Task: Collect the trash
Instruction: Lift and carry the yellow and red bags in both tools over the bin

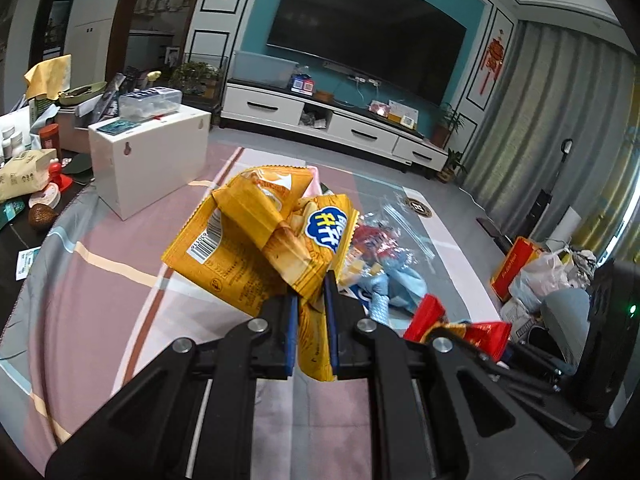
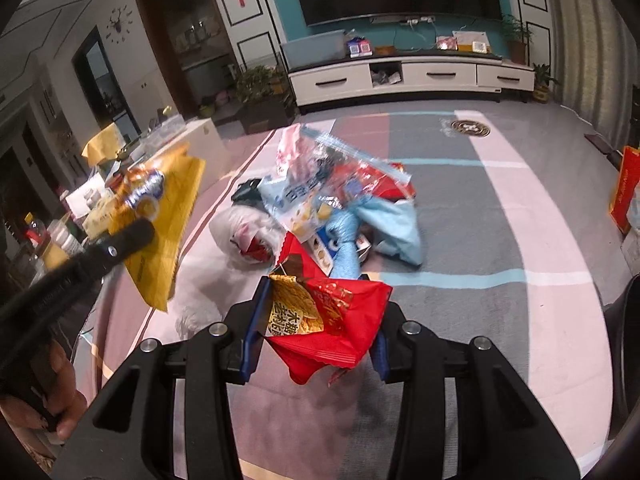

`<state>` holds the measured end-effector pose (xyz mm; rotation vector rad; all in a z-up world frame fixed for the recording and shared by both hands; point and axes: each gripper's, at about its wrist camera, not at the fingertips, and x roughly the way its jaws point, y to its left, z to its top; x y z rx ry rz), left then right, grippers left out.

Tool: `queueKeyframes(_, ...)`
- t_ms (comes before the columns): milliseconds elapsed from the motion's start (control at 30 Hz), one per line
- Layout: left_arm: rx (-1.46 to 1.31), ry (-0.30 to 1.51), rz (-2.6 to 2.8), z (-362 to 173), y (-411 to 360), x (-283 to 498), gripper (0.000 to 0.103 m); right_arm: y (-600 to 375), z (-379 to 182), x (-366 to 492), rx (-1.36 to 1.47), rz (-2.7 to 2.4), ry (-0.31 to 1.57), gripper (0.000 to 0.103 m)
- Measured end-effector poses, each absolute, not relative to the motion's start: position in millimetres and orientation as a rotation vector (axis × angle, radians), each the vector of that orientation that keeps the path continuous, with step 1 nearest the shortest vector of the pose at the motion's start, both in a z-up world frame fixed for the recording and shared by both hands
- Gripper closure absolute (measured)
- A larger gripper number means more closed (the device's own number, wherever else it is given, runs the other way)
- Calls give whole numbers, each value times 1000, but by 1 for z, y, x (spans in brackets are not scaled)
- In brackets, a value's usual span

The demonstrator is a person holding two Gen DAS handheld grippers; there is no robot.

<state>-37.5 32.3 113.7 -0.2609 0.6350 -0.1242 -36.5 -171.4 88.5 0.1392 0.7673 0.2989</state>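
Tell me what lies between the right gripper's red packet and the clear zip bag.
In the right wrist view: a light blue cloth and blue-white wrappers on the bedsheet.

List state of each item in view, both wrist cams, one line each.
left claw: shut on yellow snack bag
right claw: shut on red snack wrapper
yellow snack bag: crumpled, lifted off the bedspread
red snack wrapper: crumpled, torn open, held
clear zip bag: lying on the trash pile
light blue cloth: bunched, on the bedspread
TV: off
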Motion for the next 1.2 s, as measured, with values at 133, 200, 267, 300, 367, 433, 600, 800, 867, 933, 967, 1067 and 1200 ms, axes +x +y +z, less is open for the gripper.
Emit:
queueKeyframes(133,-237,637,-132,114,24,-38,90,-179,95,-39,142,277,740,59)
queueKeyframes(200,-228,634,-134,115,19,-39,90,-183,98,-42,137,256,725,59)
queueKeyframes(267,-222,629,-145,118,13,-41,90,-191,103,-44,150,248,709,59)
queueKeyframes(300,-217,624,-148,121,8,-43,90,-195,106,-45,160,246,699,59)
queueKeyframes(367,-206,609,-149,125,-1,-47,90,-203,111,-49,165,232,678,59)
queueKeyframes(433,-211,600,-164,129,-9,-51,90,-210,118,-54,164,209,650,59)
queueKeyframes(600,-248,582,-184,138,-24,-60,90,-227,124,-66,208,206,625,59)
queueKeyframes(800,-231,588,-186,141,-39,-68,90,-235,126,-78,245,225,612,59)
queueKeyframes(867,-215,591,-182,141,-43,-70,90,-233,129,-81,236,227,600,59)
queueKeyframes(933,-209,589,-177,142,-44,-72,90,-233,131,-84,224,221,587,59)
queueKeyframes(967,-207,586,-176,143,-46,-73,90,-234,132,-85,223,221,583,59)
queueKeyframes(1067,-194,575,-173,148,-52,-76,90,-239,136,-89,227,216,566,59)
queueKeyframes(1200,-186,576,-186,150,-61,-79,90,-248,140,-95,235,192,542,59)
